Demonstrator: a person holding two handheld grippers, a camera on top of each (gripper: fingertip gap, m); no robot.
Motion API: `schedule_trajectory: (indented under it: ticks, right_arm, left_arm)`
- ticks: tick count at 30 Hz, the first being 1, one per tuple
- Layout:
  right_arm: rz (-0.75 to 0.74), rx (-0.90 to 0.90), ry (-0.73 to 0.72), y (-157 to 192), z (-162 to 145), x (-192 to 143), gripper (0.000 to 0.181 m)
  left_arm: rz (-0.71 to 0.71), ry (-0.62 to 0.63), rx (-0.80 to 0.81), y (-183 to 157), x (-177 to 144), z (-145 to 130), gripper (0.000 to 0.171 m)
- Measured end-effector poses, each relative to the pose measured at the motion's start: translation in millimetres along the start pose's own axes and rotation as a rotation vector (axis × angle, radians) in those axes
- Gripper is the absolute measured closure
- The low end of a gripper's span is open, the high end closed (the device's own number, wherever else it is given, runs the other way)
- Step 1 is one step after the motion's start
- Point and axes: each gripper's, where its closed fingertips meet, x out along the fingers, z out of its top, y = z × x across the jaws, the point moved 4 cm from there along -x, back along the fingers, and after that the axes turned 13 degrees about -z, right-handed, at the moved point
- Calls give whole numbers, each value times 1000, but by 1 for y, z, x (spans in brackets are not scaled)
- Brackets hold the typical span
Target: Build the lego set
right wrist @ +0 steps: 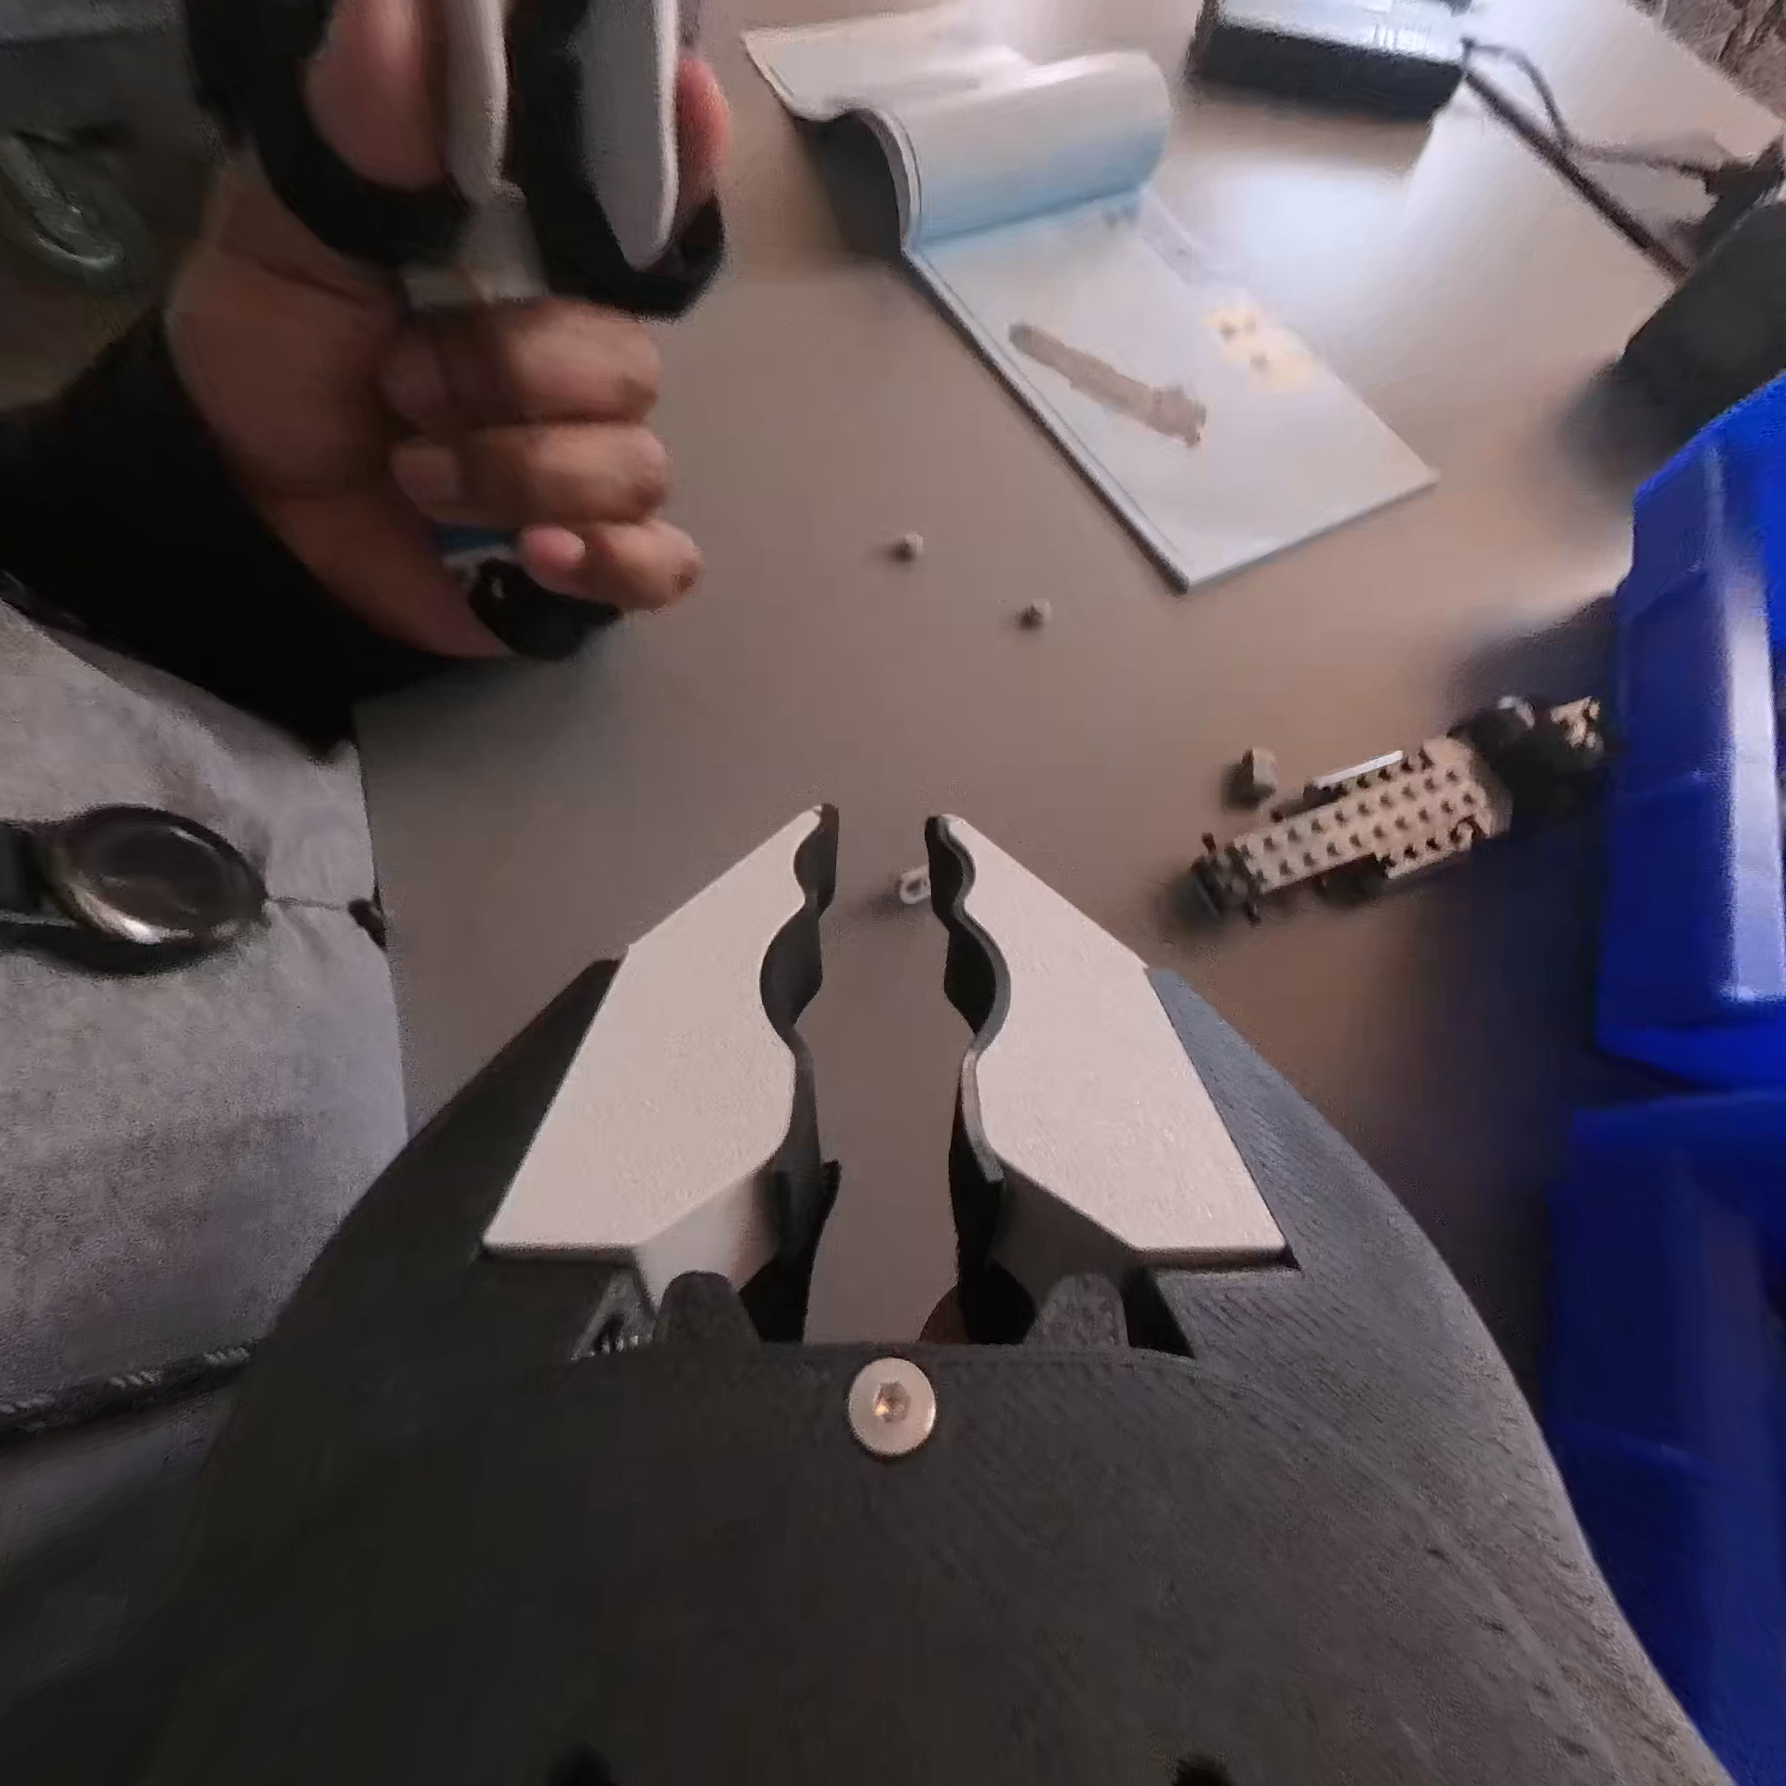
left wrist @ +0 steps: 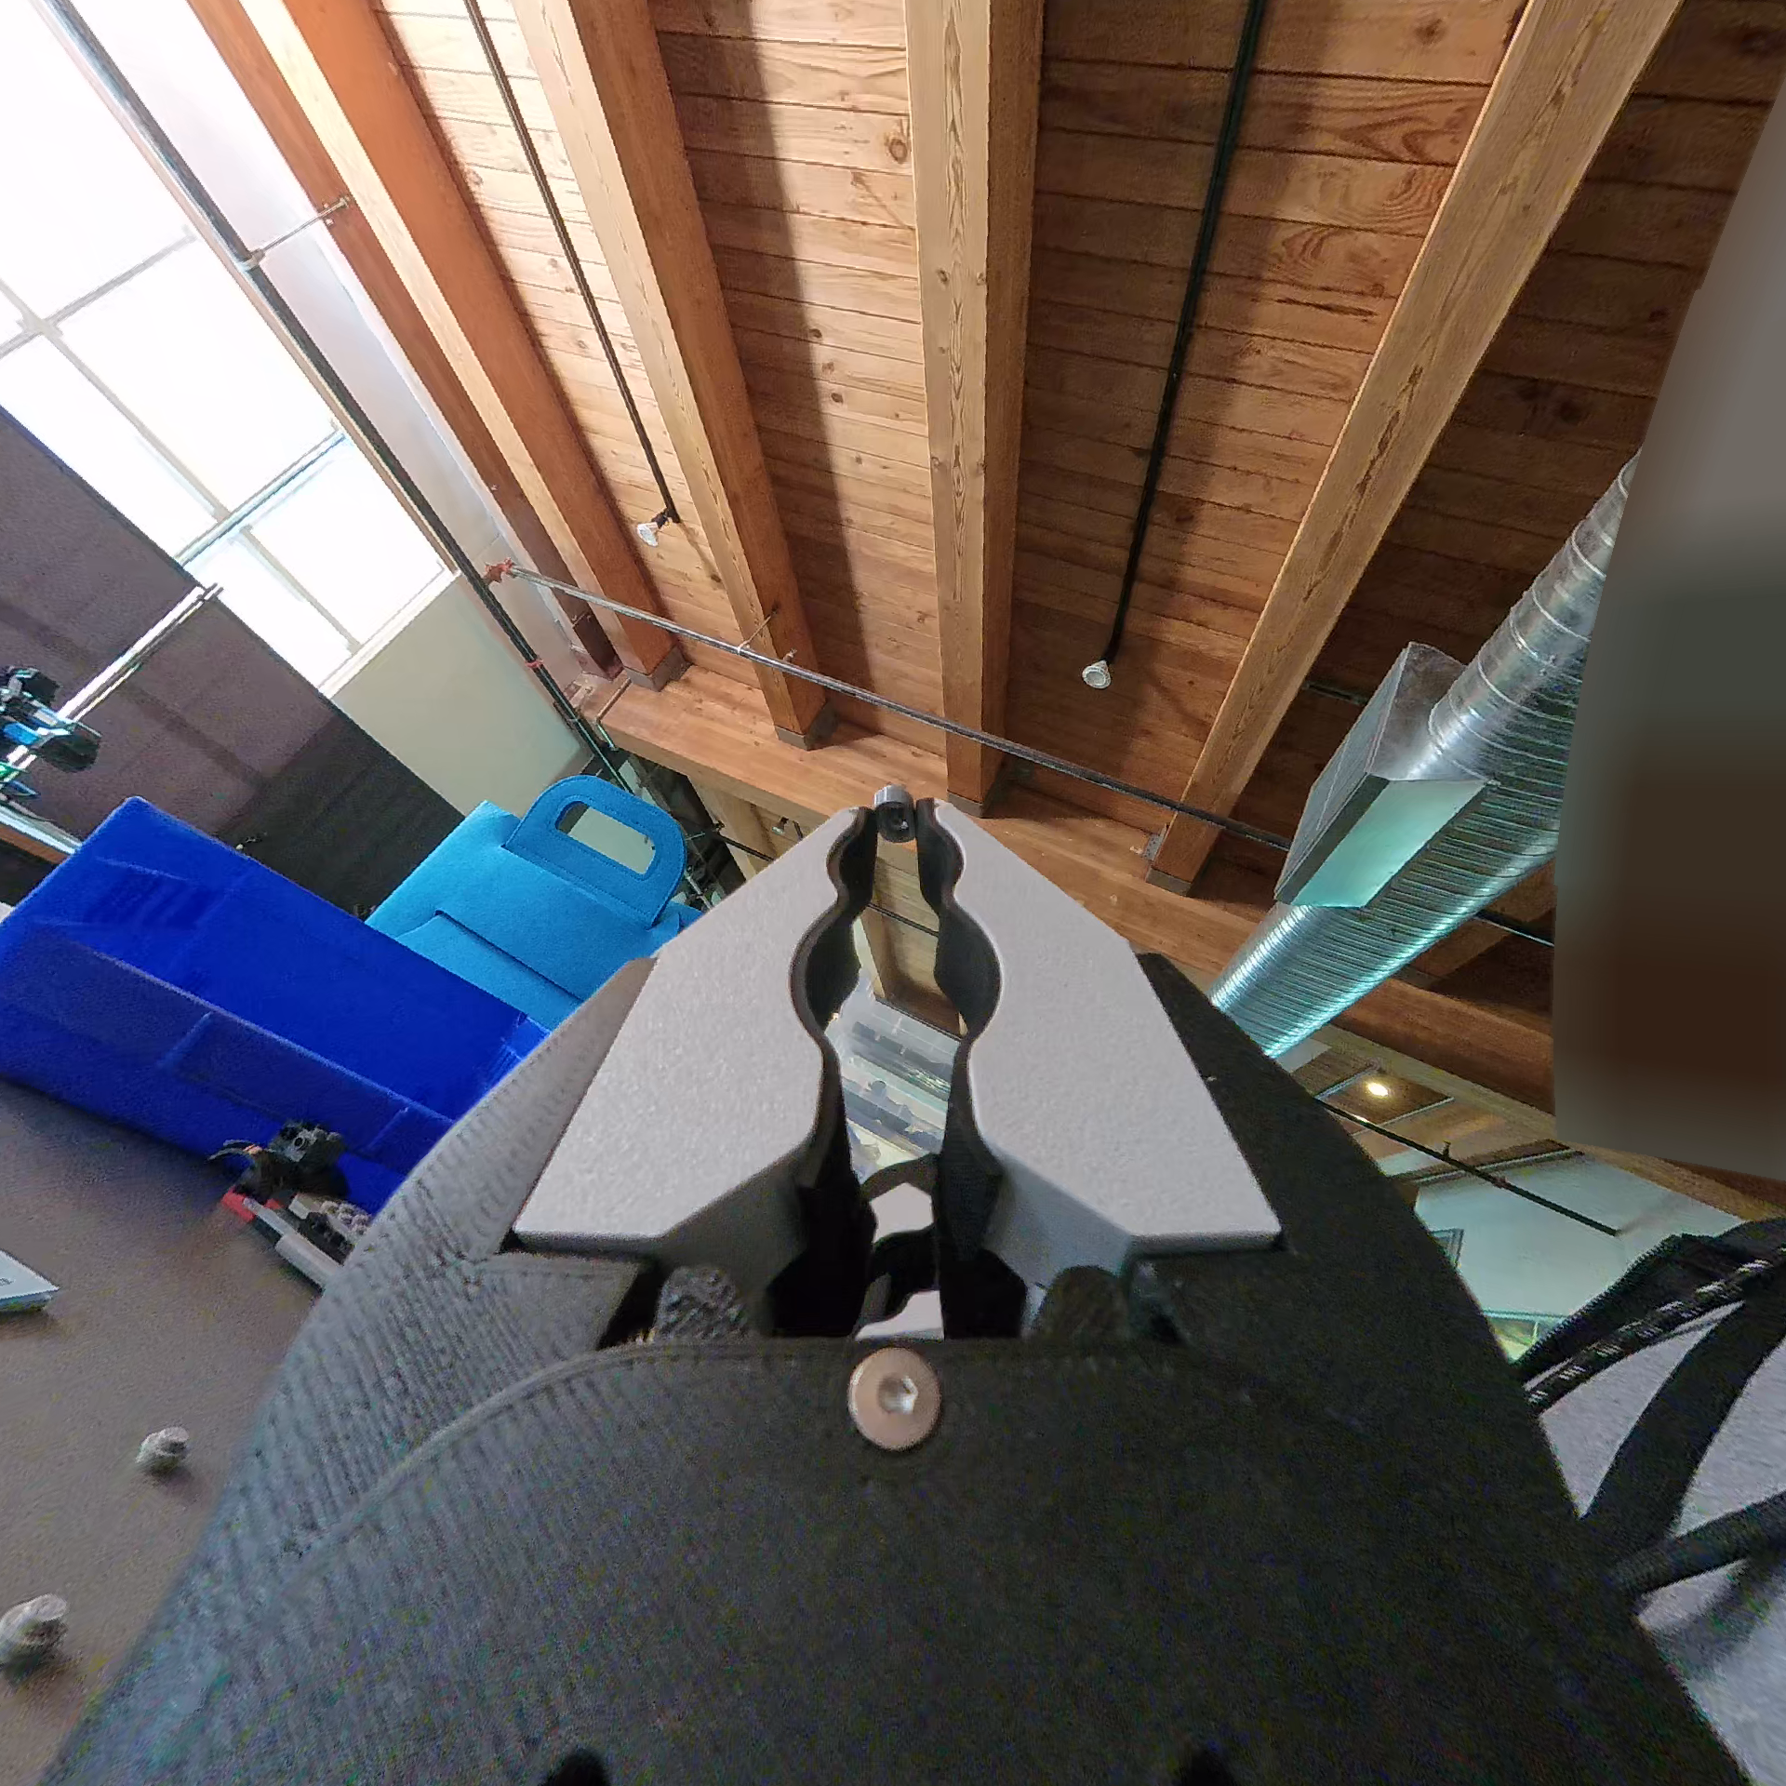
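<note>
Grey and small, a round Lego piece [left wrist: 893, 804] sits pinched at the very tips of the left gripper [left wrist: 895, 821], whose fingers are clenched on it while the tool points up toward a wooden beamed ceiling [left wrist: 850, 387]. Low at the left of that view lies the dark table [left wrist: 116, 1372] with a blue bin [left wrist: 193, 966] on it, a lighter blue case [left wrist: 541, 899] behind the bin, and the partly built Lego model [left wrist: 290, 1189] just in front of the bin. Two loose grey pieces [left wrist: 162, 1450] lie on the table nearer the camera.

From the right wrist view, the right gripper [right wrist: 881, 831] hangs over the table with its fingers parted and nothing between them. A tiny white piece [right wrist: 912, 885] lies on the table [right wrist: 773, 676] just beyond the tips, close beside the right finger. The grey studded Lego model [right wrist: 1372, 821] lies to the right of the tool, touching or nearly touching the blue bin [right wrist: 1701, 773], with a small grey brick [right wrist: 1253, 775] just beside its left end. Two small grey pieces [right wrist: 907, 547] lie farther off, ahead of the fingers, and an open instruction booklet [right wrist: 1208, 387] lies beyond them. At upper left a hand [right wrist: 435, 387] grips the handle of the other tool.
</note>
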Motion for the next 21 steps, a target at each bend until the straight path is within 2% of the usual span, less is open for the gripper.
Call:
schedule_trajectory:
  ticks: [7, 17, 19, 20, 21]
  right_arm:
    - [-9, 25, 135, -5, -34, 14, 161]
    - [-21, -3, 185, 11, -33, 34, 156]
    - [-54, -19, 184, 10, -31, 37, 162]
    - [-76, -31, 178, 8, -29, 37, 171]
    - [-95, -38, 161, 5, -26, 37, 171]
  left_arm:
    - [-2, 10, -13, 0, 0, -3, 163]
    - [-5, 14, -25, 0, 0, -5, 163]
    - [-6, 15, -25, 0, 0, -5, 163]
    - [-6, 16, -25, -1, 0, -5, 163]
    - [-6, 17, -26, -1, 0, -6, 163]
